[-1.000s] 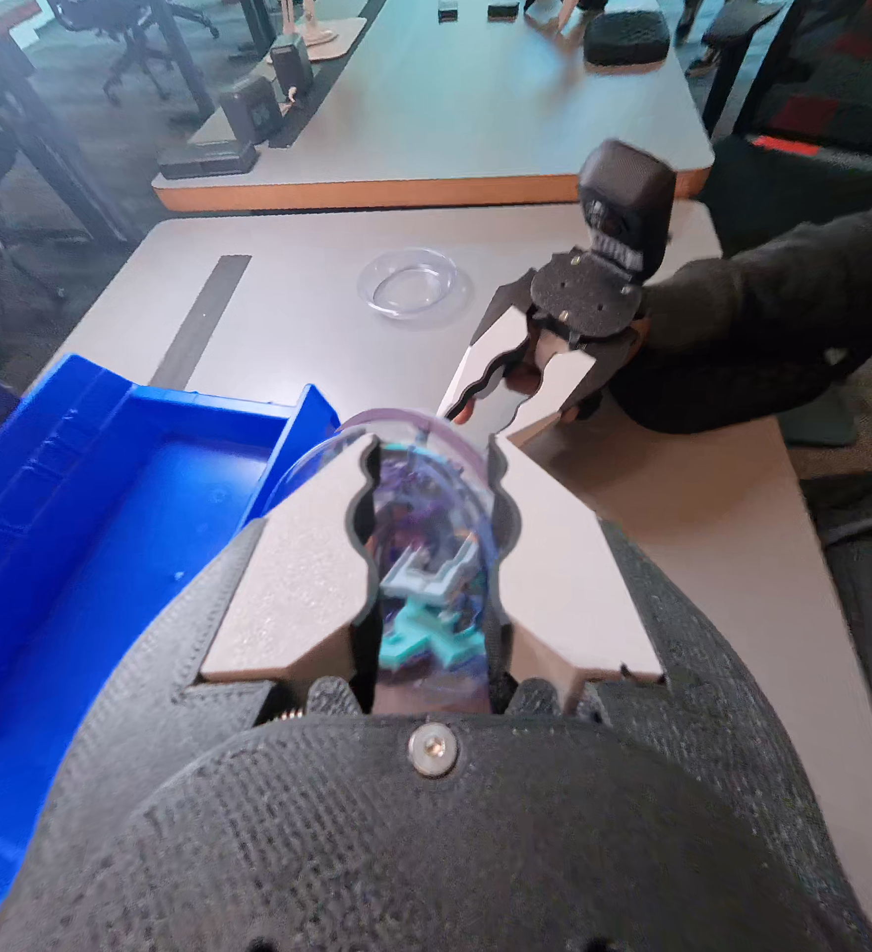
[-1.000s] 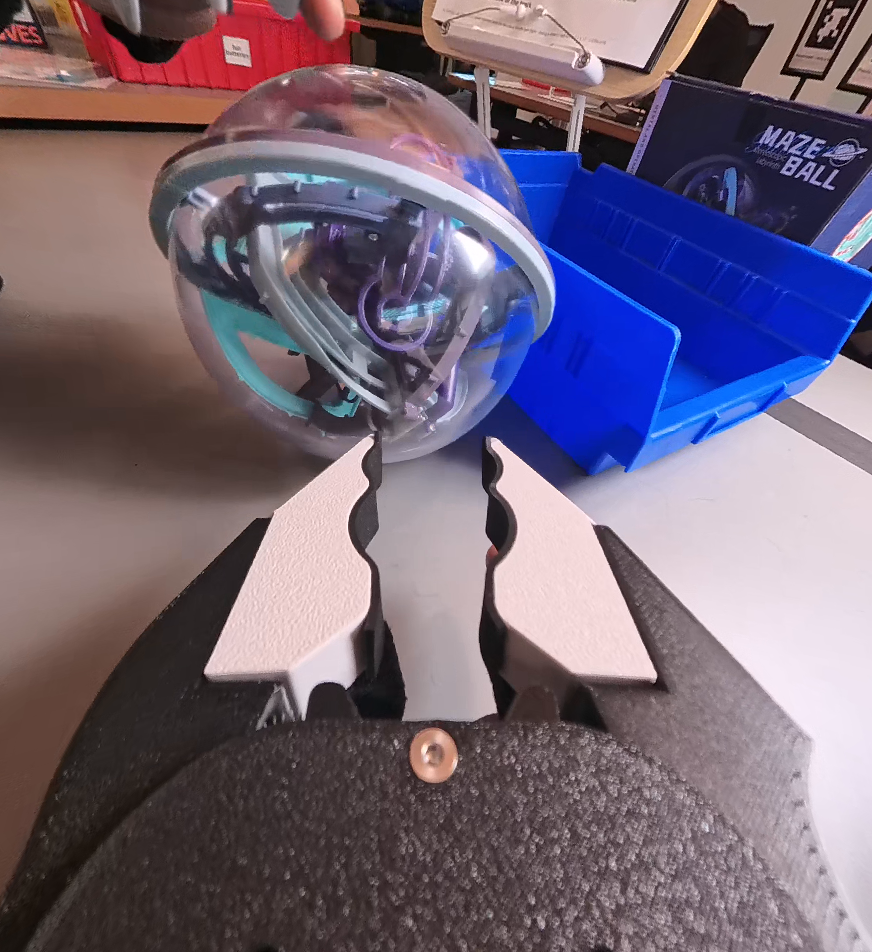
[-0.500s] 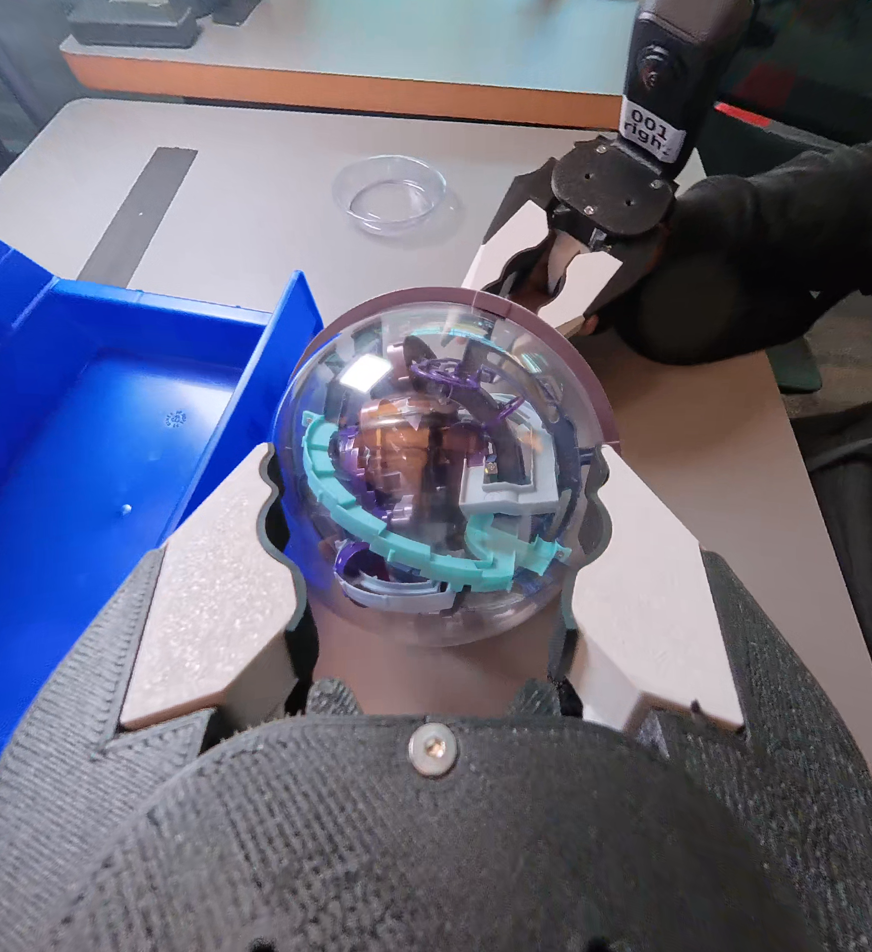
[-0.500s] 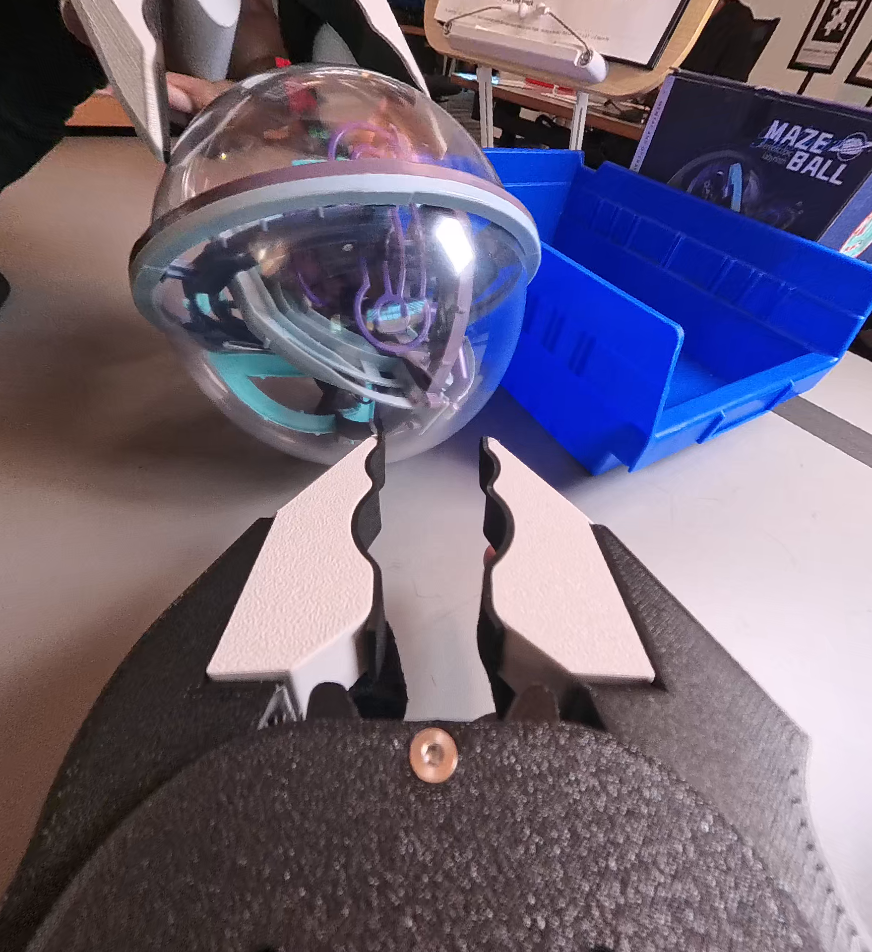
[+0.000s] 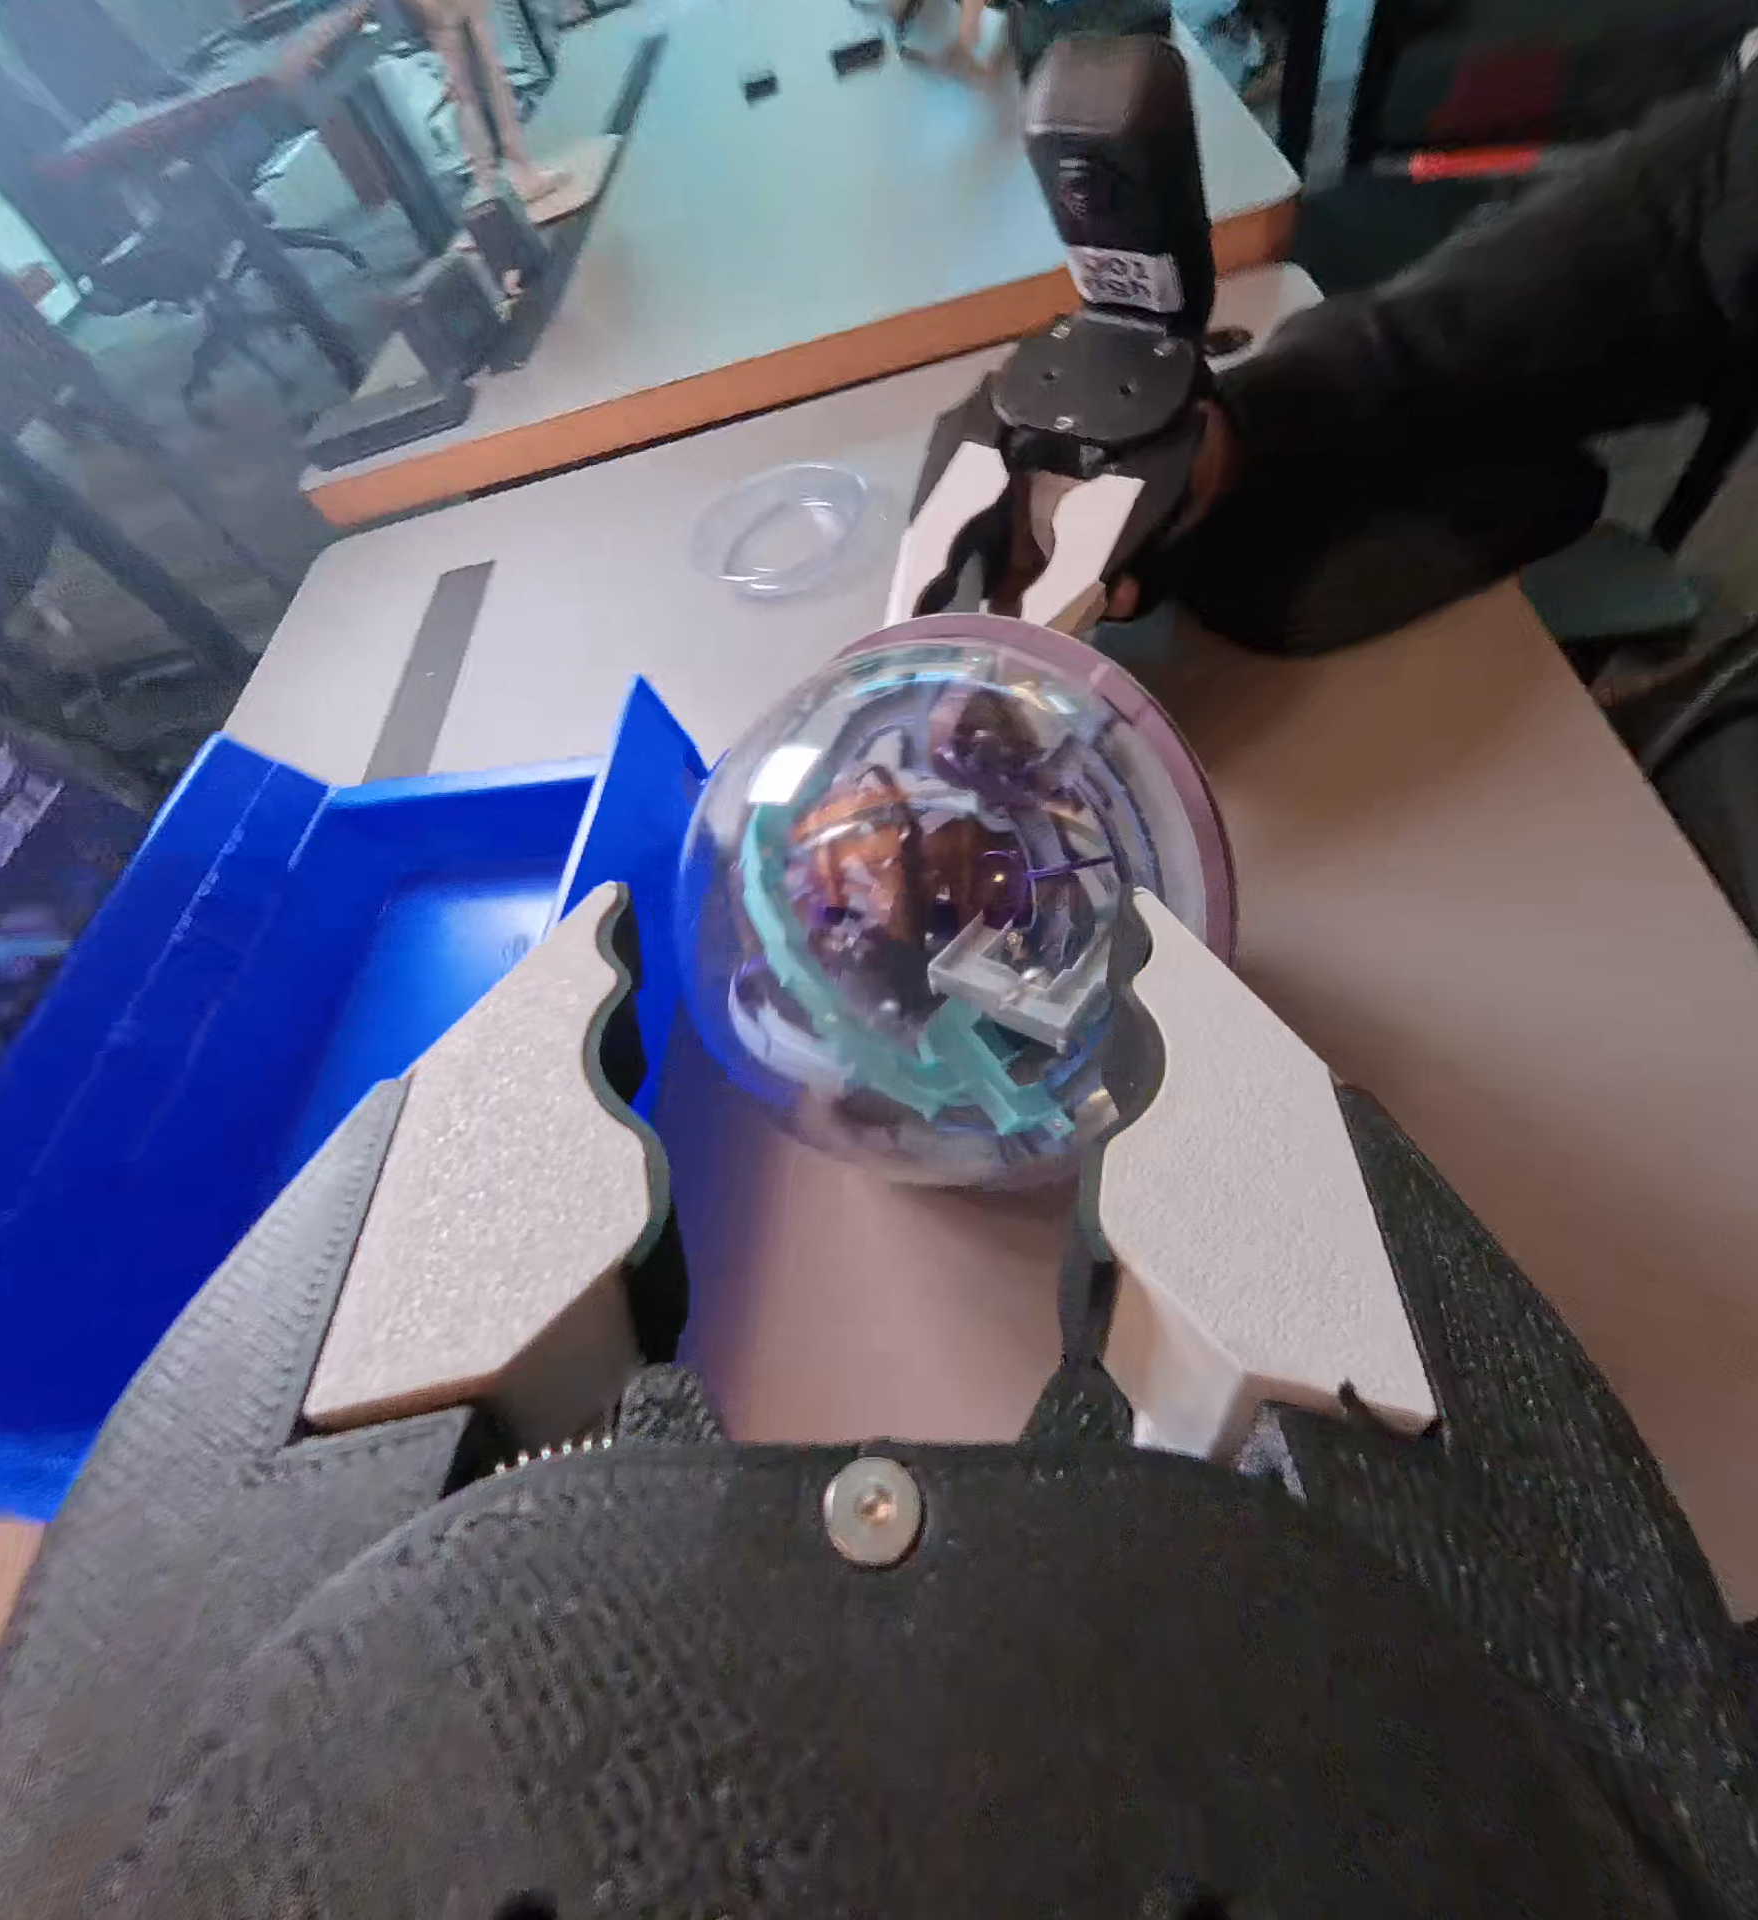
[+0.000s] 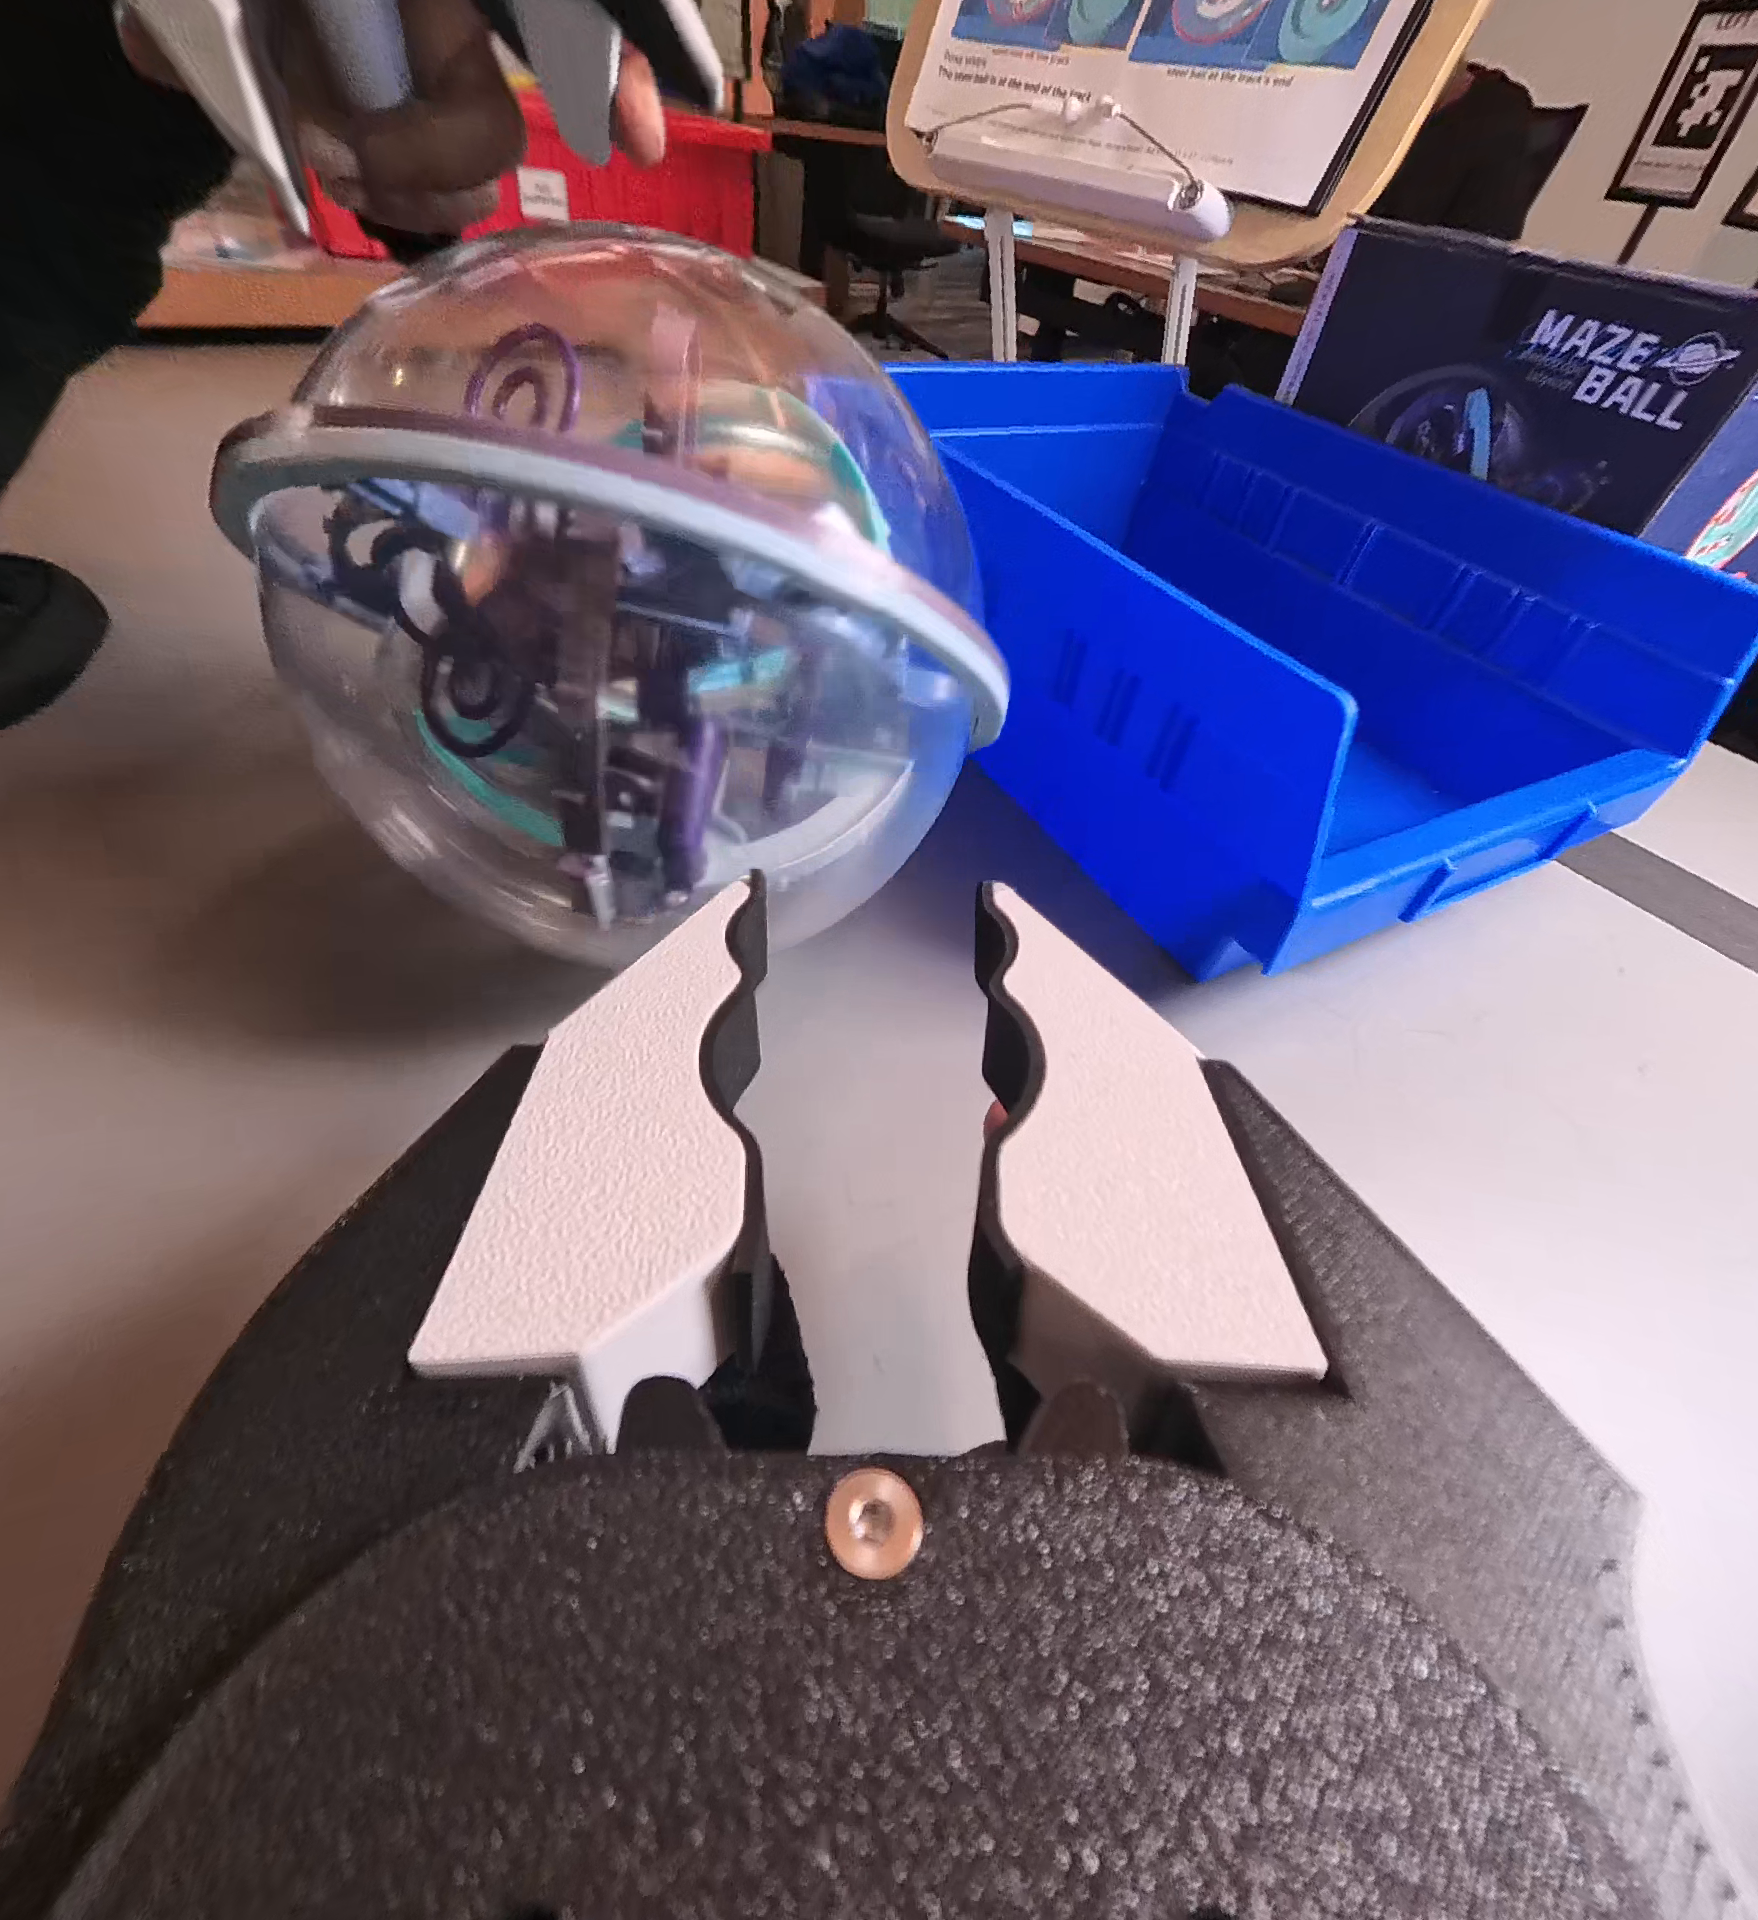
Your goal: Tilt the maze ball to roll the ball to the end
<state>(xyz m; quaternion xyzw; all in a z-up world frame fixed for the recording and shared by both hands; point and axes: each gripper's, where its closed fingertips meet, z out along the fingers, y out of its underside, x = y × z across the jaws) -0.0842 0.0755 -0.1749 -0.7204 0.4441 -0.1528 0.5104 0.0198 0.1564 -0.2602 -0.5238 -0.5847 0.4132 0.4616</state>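
The left gripper (image 5: 880,971) stands wide open around the maze ball (image 5: 953,904), its right finger just at the clear shell and its left finger apart from it; a firm grip cannot be told. The ball sits at frame centre on the table (image 5: 1477,935), its grey seam ring tilted. Just left of it is the blue bin (image 5: 231,987). Beyond, in the upper right, the right gripper (image 5: 1005,608) points at the ball's far side with a narrow gap between its fingers, holding nothing. A clear dish (image 5: 787,525) lies beside it.
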